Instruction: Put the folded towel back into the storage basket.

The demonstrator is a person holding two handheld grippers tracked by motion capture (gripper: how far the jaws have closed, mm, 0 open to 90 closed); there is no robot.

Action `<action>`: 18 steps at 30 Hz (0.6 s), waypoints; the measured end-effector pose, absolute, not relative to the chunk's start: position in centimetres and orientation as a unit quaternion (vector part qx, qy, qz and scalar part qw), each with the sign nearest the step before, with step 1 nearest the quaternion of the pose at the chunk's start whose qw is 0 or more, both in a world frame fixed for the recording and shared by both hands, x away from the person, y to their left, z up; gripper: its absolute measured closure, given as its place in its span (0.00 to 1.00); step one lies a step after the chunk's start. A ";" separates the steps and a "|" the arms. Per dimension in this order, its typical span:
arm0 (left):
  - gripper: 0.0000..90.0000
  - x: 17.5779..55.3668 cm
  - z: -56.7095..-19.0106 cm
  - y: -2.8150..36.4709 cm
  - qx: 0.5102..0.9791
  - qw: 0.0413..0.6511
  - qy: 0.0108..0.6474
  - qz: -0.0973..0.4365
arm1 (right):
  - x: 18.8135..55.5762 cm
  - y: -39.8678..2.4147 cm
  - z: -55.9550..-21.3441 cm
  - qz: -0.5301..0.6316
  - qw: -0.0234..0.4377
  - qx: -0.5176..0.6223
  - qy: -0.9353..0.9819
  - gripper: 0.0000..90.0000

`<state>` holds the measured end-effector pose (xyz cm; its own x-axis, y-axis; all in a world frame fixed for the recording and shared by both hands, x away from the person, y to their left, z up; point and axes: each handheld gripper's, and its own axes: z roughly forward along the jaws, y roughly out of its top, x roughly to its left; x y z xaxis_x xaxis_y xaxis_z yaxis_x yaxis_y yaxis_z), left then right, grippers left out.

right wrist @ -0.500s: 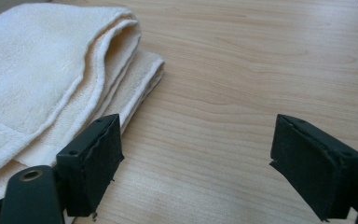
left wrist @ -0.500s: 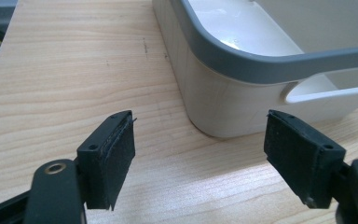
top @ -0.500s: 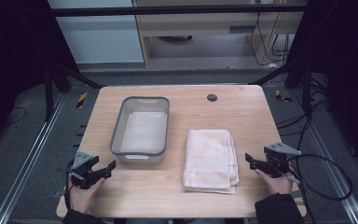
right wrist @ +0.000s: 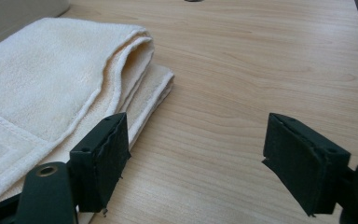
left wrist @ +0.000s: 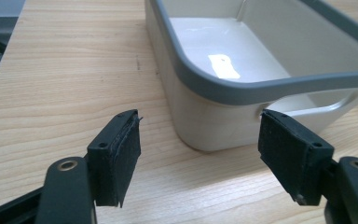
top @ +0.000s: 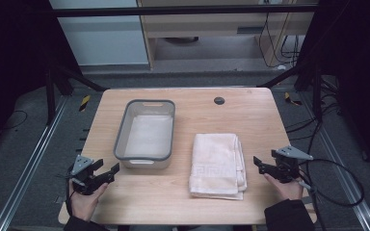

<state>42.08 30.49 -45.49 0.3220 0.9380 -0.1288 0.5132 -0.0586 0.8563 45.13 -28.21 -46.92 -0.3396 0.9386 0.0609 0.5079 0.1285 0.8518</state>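
Pale wood table [top: 250, 115] carries a folded towel [top: 218, 165] at right-centre and an empty tub [top: 146, 130] just left of it, both long axes running away from me. My left claw [top: 107, 176] and right claw [top: 261, 164] are wide open, holding nothing. I judge the towel soft, light and floppy, best pinched at its stacked right edge.

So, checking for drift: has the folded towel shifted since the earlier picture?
No. The towel lies just right of the tub, as before.
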 end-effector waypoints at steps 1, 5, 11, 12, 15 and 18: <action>0.33 42.0 -45.4 30.5 0.685 0.438 0.529 0.243 | 45.1 -28.2 -46.8 0.418 0.257 0.514 0.704 0.26; 0.34 42.0 -44.9 30.5 0.681 0.447 0.528 0.240 | 45.1 -28.3 -46.4 0.427 0.252 0.515 0.699 0.28; 0.35 42.1 -44.2 30.4 0.683 0.450 0.523 0.240 | 45.2 -28.2 -45.8 0.433 0.260 0.508 0.698 0.31; 0.35 42.2 -44.1 30.4 0.684 0.450 0.522 0.241 | 45.3 -28.2 -45.6 0.435 0.260 0.507 0.697 0.32; 0.35 42.5 -43.7 30.3 0.684 0.450 0.521 0.240 | 45.4 -28.2 -45.2 0.442 0.257 0.504 0.696 0.33; 0.36 42.6 -43.4 30.3 0.684 0.452 0.519 0.242 | 45.5 -28.1 -44.8 0.445 0.258 0.501 0.696 0.34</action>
<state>42.58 30.31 -43.41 0.3435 0.9290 -0.1380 0.4906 -0.0522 0.8698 45.54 -28.15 -44.82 -0.3657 0.9267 0.0863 0.4671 0.1025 0.8782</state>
